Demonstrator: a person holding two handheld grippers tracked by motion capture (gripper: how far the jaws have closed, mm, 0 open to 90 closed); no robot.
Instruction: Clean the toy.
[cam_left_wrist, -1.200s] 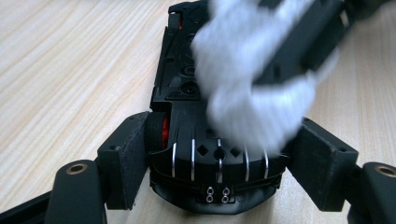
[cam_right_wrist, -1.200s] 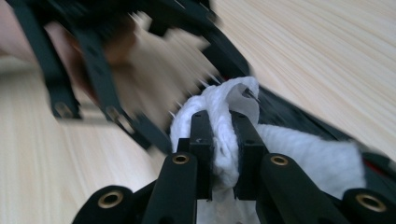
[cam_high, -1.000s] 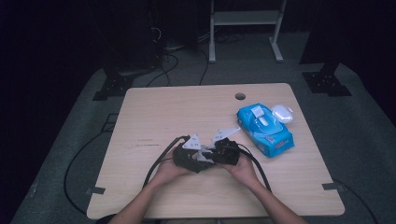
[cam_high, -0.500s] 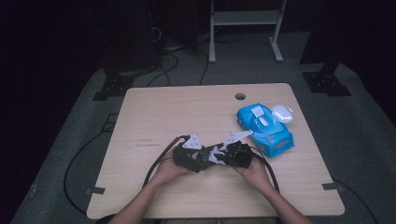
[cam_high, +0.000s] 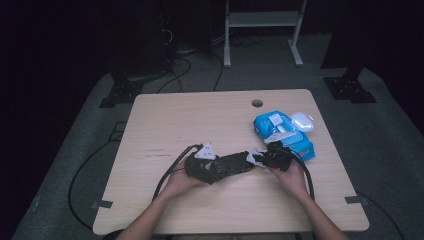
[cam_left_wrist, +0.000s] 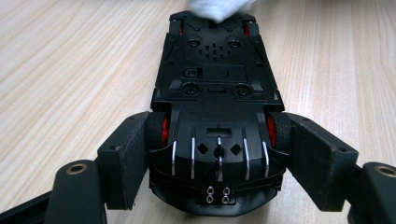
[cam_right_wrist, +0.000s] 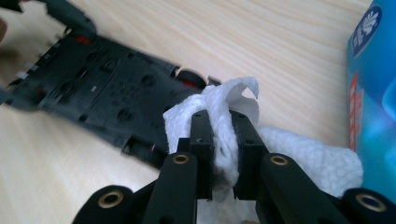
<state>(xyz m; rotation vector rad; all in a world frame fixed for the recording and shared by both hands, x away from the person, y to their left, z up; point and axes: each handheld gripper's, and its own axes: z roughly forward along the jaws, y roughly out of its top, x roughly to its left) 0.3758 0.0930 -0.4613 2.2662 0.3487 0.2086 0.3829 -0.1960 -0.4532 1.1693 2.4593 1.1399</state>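
A black toy car lies upside down on the wooden table, its underside facing up. My left gripper is shut on it, and in the left gripper view the pads press on the rear wheels of the car. My right gripper is shut on a crumpled white wipe at the car's far end. The wipe touches the car's front edge in the left gripper view. The right gripper pinches the wipe between its jaws.
A blue pack of wipes lies just right of the right hand, also close in the right gripper view. A white rounded object sits beside it. A cable hole is at the table's far edge. Cables trail off the near left.
My right gripper has slid to the right along the car with the wipe, away from the left gripper and toward the blue pack. The left hand and the car have stayed put.
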